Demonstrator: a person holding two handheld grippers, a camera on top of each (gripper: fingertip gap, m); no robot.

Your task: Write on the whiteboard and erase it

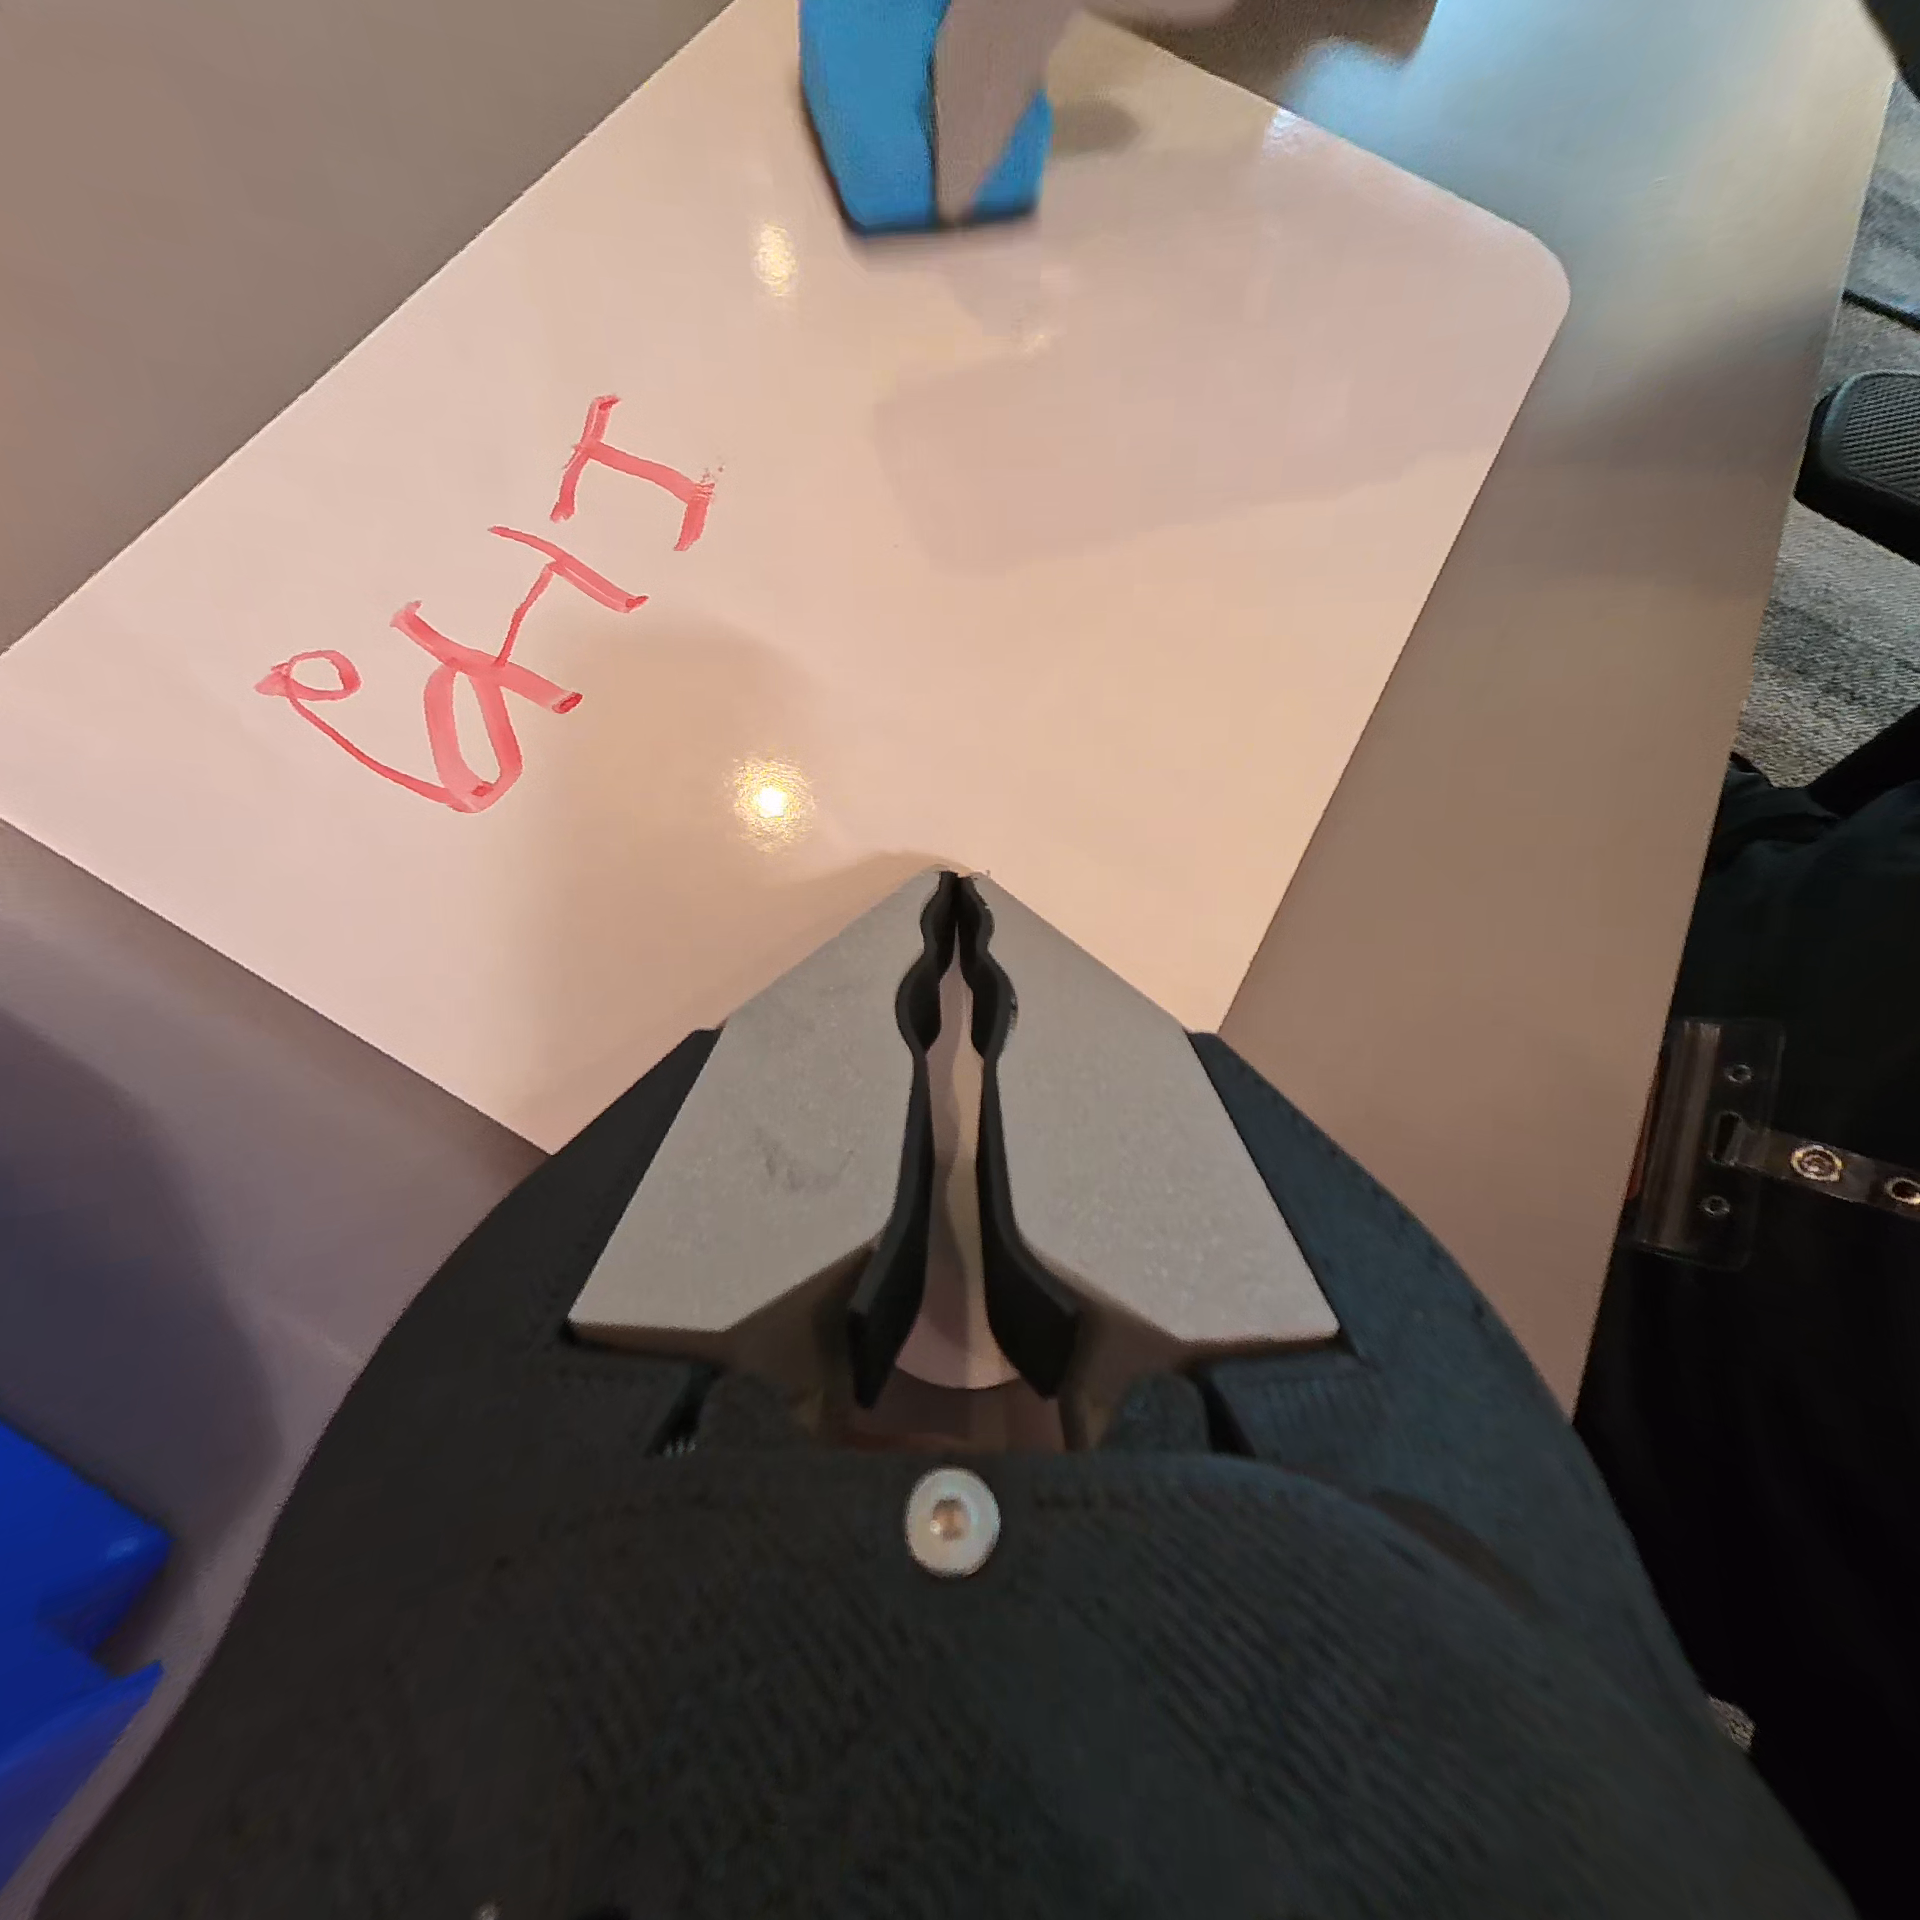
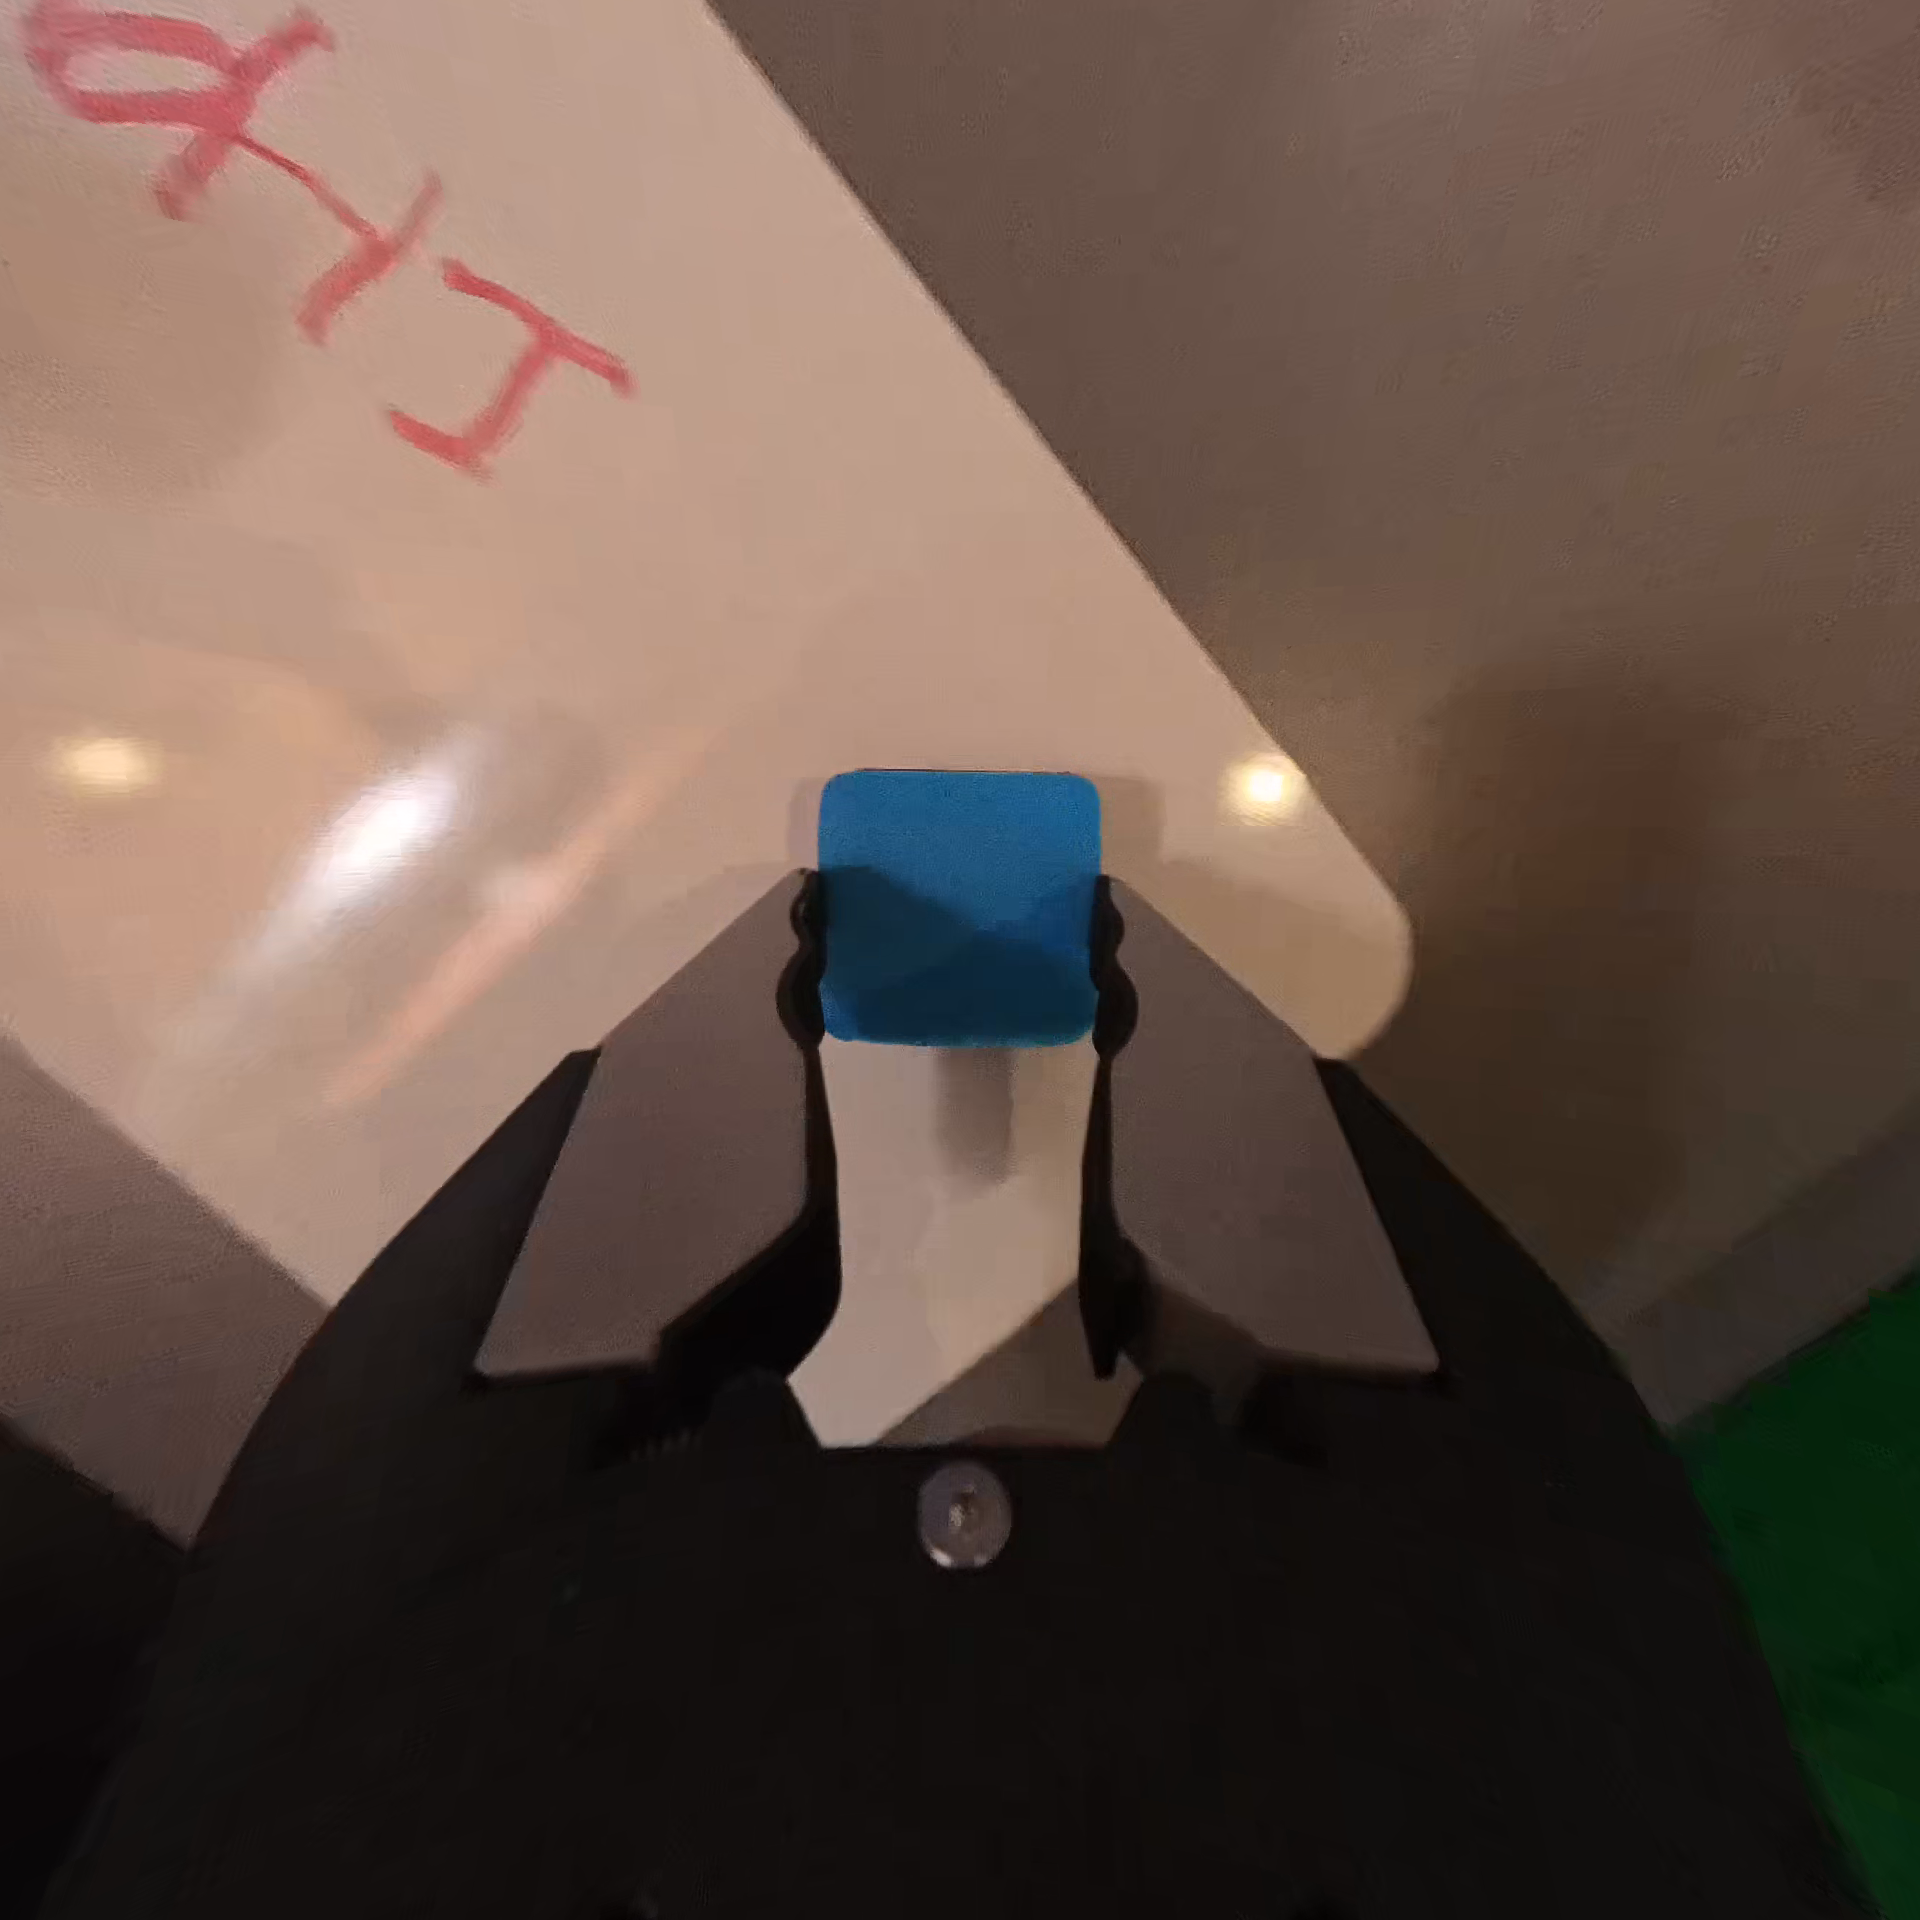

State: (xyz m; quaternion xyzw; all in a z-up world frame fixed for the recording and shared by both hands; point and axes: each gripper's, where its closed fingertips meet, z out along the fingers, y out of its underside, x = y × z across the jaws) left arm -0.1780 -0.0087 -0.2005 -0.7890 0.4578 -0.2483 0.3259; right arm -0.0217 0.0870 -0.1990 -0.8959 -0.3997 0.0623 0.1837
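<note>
A white whiteboard (image 1: 1039,540) lies flat on a grey-brown table, with red marker writing (image 1: 488,613) on its left part. My left gripper (image 1: 957,883) is shut and empty, its tips resting at the board's near edge. My right gripper (image 2: 956,935) is shut on a blue eraser block (image 2: 956,904), held over the board (image 2: 623,644) near its rounded corner. The red writing (image 2: 343,239) lies to the upper left of the eraser. In the left wrist view the eraser (image 1: 883,125) and the right gripper show at the board's far end.
The table (image 1: 1507,779) runs around the board on all sides. A blue object (image 1: 62,1662) sits at the lower left edge. A person in dark clothing with a clear badge holder (image 1: 1704,1132) is at the right. A green patch (image 2: 1829,1507) shows at the lower right. The left gripper's tips are roughly 20 cm from the right gripper's.
</note>
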